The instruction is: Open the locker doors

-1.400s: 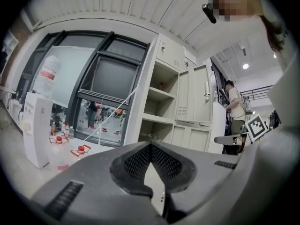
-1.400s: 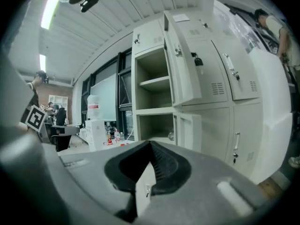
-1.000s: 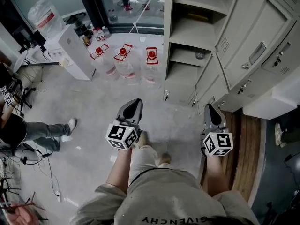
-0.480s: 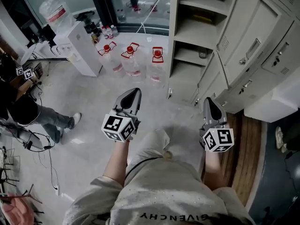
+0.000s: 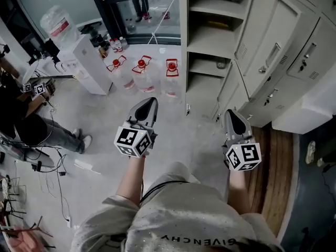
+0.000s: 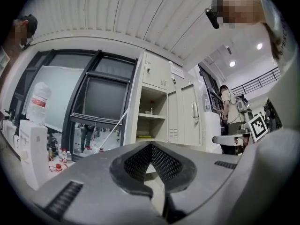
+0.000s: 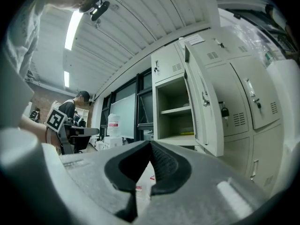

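Left gripper [image 5: 148, 103] has been raised slightly; it and right gripper [image 5: 231, 114] are held closed, empty, clear of locker doors [image 5: 270, 46].

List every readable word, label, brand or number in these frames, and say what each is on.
"GIVENCHY": upside down on the person's shirt.
Red label on the water bottle: too blurred to read.
Paper notice on the lockers: too small to read.
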A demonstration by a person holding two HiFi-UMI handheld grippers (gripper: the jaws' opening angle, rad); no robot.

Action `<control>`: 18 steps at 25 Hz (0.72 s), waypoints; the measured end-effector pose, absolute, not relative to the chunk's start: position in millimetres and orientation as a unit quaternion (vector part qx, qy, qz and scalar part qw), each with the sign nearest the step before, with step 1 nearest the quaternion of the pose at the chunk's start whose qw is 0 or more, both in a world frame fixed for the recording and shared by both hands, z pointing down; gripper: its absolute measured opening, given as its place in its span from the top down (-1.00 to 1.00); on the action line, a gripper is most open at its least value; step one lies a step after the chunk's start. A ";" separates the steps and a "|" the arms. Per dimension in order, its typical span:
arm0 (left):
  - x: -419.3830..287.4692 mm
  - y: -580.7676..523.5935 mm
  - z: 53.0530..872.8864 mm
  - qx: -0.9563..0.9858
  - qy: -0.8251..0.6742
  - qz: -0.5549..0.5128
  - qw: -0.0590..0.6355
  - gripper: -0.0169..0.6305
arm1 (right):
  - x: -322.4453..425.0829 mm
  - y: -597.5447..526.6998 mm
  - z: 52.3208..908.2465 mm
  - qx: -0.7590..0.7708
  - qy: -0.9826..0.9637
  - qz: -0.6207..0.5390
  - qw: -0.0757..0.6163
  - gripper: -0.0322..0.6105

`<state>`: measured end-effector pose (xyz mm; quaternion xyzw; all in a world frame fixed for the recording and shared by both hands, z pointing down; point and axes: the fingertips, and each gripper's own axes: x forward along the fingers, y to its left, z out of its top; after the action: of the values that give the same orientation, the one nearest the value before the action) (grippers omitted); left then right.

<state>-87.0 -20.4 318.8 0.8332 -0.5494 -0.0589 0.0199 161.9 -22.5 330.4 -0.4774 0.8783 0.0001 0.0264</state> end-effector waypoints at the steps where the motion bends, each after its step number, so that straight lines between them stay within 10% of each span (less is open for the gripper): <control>1: -81.8 -23.0 320.8 0.835 -0.546 -0.060 0.024 0.95 | 165.6 -22.0 329.8 -0.480 0.877 0.000 0.025 0.90; 18: -89.6 -17.6 323.1 0.837 -0.543 -0.065 0.020 0.95 | 172.3 -23.2 341.3 -0.490 0.871 -0.016 0.033 0.90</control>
<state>-89.6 -17.6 323.1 0.8368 -0.5433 -0.0648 0.0196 172.3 -23.2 341.3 -0.4902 0.8709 -0.0155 0.0331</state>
